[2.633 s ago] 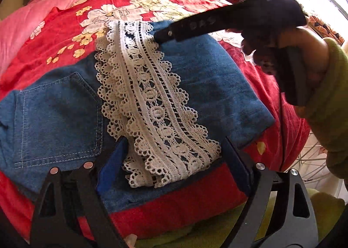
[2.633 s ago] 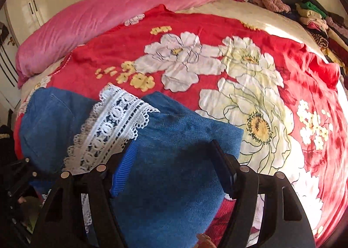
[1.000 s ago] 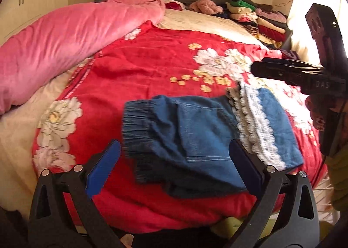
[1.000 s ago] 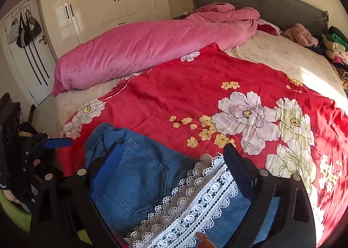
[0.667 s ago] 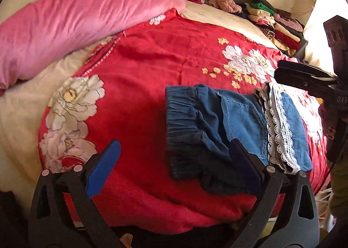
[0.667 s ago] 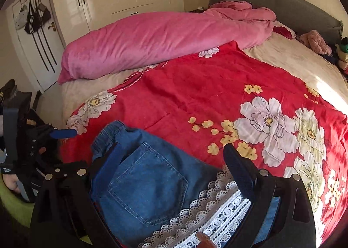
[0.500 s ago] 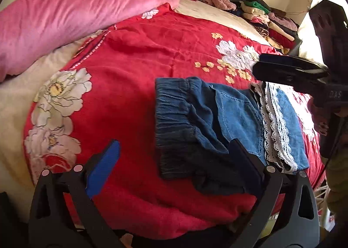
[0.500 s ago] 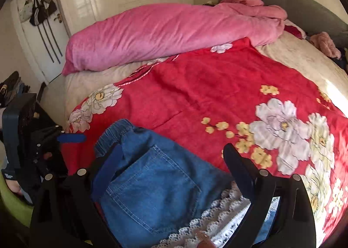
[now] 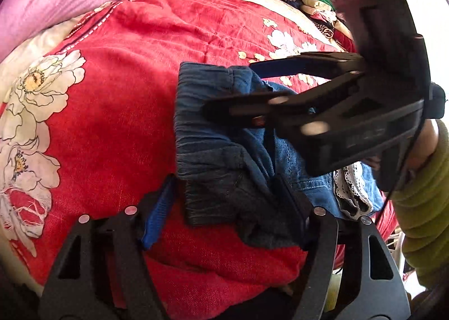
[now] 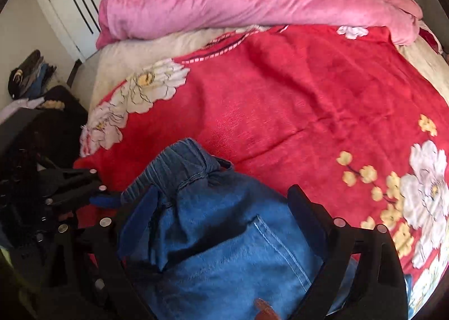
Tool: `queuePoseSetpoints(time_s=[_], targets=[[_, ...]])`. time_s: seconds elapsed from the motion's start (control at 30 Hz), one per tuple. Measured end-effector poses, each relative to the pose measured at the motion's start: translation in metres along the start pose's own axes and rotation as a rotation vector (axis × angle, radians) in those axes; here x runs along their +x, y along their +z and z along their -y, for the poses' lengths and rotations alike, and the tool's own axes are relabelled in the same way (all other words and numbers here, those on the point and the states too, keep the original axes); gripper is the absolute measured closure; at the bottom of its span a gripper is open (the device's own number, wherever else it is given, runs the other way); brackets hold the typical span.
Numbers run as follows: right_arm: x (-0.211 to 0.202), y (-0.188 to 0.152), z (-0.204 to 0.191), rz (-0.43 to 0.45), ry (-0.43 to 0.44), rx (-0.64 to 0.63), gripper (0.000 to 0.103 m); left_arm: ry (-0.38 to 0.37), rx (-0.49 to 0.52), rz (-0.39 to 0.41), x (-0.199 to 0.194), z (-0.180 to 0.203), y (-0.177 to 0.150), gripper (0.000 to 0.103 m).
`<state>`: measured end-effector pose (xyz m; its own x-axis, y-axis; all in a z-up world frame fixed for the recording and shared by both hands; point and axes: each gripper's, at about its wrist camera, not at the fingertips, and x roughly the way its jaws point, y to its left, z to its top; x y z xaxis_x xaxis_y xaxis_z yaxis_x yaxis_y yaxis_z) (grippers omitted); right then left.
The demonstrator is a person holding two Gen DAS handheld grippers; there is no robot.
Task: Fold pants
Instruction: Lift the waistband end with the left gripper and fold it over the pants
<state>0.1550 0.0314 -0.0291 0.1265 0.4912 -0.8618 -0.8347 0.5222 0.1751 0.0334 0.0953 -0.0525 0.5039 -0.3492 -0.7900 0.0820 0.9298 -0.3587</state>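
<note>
Reaching for the waistband end, both tools close in on the denim pants, which lie partly folded on the red blanket near the bed's front edge, with the lace trim on the side away from the waistband. The left hand-held gripper has its jaws apart around the near waistband corner. The right hand-held gripper also stands apart, straddling the far waistband corner. Neither has clamped, as far as I can judge. The step in hand seems to be gripping the waistband; next, both should pinch the cloth and carry it over toward the lace.
</note>
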Motion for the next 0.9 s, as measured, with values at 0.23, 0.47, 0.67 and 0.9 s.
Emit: queuePoseSetpoints(time_s=[0.23, 0.47, 0.67, 0.9], targets=[[0.009, -0.002, -0.001, -0.010, 0.138, -0.007, 0.062, -0.008, -0.012, -0.009, 0.002, -0.004, 0.002, 0.040], [-0.064, -0.030, 0.025, 0.165, 0.203, 0.064, 0.075, -0.083, -0.027, 0.048, -0.016, 0.005, 0.004, 0.020], [-0.125, -0.072, 0.061, 0.310, 0.241, 0.144, 0.075, -0.180, 0.021, 0.027, -0.009, 0.048, 0.004, 0.012], [-0.153, -0.109, 0.087, 0.403, 0.235, 0.208, 0.074, -0.350, 0.001, -0.026, 0.020, 0.094, 0.016, 0.010]])
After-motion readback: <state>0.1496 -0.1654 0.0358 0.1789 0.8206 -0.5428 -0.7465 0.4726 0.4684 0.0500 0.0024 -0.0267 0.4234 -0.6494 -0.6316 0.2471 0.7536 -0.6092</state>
